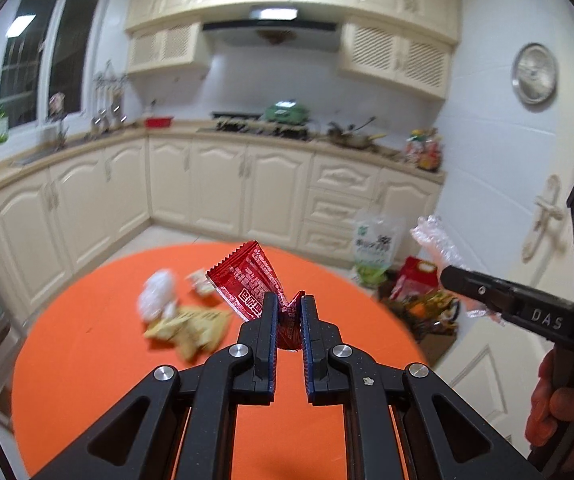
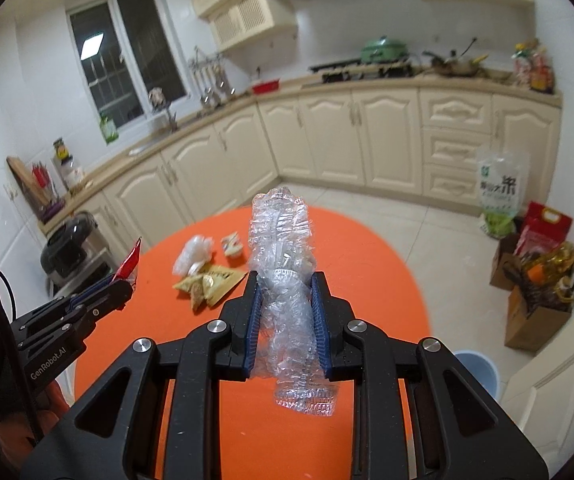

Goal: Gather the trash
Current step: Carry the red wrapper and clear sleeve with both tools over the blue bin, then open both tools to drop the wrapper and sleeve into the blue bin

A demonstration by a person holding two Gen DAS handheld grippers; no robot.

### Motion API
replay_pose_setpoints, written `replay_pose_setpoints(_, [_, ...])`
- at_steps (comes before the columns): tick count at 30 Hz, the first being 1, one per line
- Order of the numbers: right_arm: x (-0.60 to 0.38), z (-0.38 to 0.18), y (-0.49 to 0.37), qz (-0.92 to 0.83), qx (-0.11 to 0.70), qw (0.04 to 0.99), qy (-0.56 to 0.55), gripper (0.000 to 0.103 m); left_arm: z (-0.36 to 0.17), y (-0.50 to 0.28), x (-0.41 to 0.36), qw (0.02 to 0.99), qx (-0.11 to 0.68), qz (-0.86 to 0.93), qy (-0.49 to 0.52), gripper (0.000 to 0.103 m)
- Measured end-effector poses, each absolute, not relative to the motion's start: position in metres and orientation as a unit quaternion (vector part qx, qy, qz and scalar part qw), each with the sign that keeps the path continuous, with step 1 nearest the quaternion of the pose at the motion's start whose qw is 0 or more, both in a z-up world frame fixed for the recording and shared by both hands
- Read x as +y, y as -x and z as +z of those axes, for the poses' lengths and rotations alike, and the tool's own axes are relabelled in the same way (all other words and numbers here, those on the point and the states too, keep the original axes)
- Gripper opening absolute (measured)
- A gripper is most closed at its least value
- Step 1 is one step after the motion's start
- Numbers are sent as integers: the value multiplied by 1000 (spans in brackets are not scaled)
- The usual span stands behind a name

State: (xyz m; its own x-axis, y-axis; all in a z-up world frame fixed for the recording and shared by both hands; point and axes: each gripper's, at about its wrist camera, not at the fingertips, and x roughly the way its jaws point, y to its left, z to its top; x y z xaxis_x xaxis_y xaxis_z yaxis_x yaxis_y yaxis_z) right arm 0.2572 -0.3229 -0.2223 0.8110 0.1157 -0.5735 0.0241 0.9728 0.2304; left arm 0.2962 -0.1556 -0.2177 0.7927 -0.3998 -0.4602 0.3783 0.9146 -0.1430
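Trash: red wrapper [image 1: 253, 280] is being pinched in the tight-closed jaws of the left gripper [image 1: 289, 312] | crushed clear bottle [image 2: 285, 280] is being squeezed in the right gripper [image 2: 285, 312], jaws partly closed | step: both are hanging above the orange counter [image 2: 367, 264] | next: carrying them to a bin (maybe the blue tub [image 2: 479, 372]) | more bits [image 2: 207, 276] are lying on the counter.

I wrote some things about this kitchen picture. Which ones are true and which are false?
1. The left gripper is shut on a red wrapper. True.
2. The right gripper holds a green pot. False: it is shut on a crushed clear plastic bottle.
3. The table is orange. True.
4. No trash is left on the table. False: a yellow snack bag, a crumpled white plastic piece and a small cup lie there.
5. A blue bin stands on the floor beside the table. True.
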Motion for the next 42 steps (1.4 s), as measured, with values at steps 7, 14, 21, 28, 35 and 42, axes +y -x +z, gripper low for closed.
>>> replay_pose_setpoints(7, [-389, -204, -215, -38, 276, 951, -132, 22, -202, -265, -233, 934, 225, -276, 3, 6])
replay_pose_setpoints(14, [-478, -223, -187, -113, 283, 938, -167, 22, -209, -253, -316, 909, 237, -342, -15, 6])
replay_pose_setpoints(21, [-560, -280, -185, -154, 326, 907, -215, 22, -257, -268, -396, 868, 315, -382, -34, 6])
replay_pose_setpoints(28, [-621, -366, -207, -157, 384, 870, -267, 22, -335, -291, -464, 823, 416, -383, -44, 7])
replay_pose_setpoints(35, [-664, -452, -229, -154, 426, 834, -315, 22, -380, -337, -530, 797, 484, -357, -61, 7])
replay_pose_setpoints(42, [-694, -509, -247, -148, 448, 806, -357, 28, -391, -418, -579, 786, 521, -319, -95, 25])
